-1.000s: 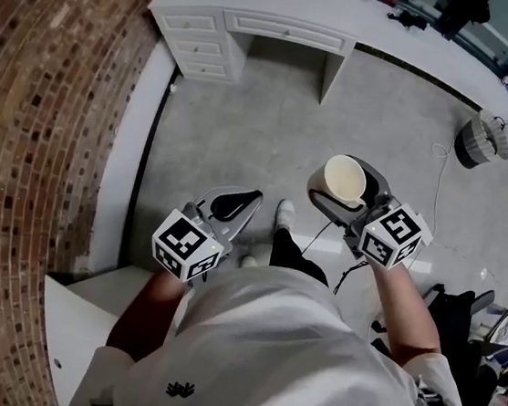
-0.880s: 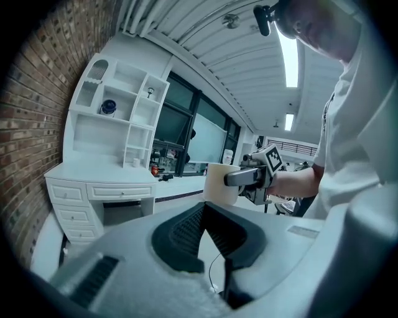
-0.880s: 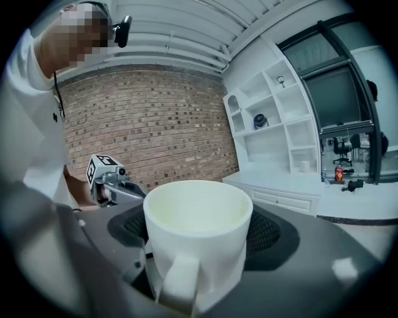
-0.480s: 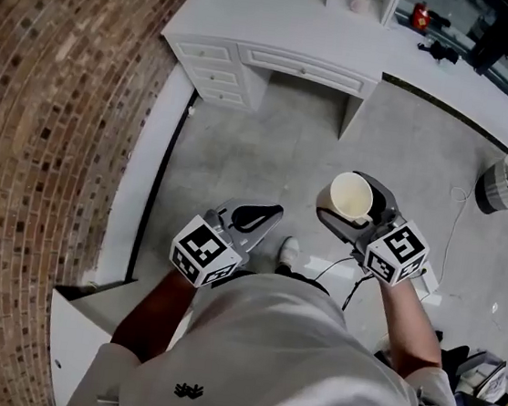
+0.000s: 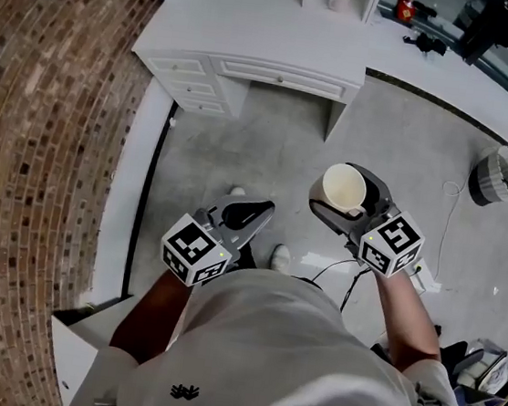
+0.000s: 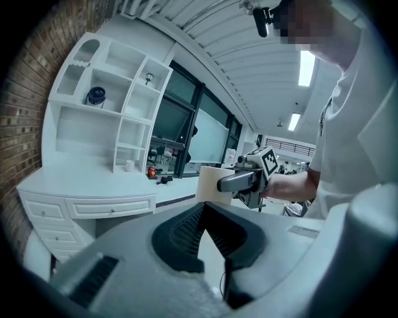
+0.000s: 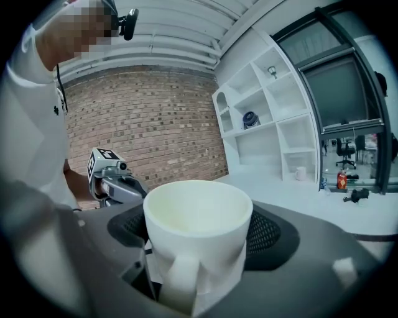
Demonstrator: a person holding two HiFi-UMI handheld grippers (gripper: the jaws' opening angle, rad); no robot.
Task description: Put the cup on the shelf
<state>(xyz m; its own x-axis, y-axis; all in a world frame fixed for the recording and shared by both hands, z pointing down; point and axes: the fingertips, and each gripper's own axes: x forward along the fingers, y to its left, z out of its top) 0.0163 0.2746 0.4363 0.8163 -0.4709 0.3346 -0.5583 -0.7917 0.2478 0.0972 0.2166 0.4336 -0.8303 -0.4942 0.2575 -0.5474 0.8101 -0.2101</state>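
White T-shirt, small black logo; grey left tool and right tool bear marker cubes.

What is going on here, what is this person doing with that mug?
A person stands on the floor with a gripper in each hand. The right gripper is clamped on a white cup and holds it upright. The left gripper is closed and empty. The white desk with its shelf unit is ahead, and the cup is not yet on it.
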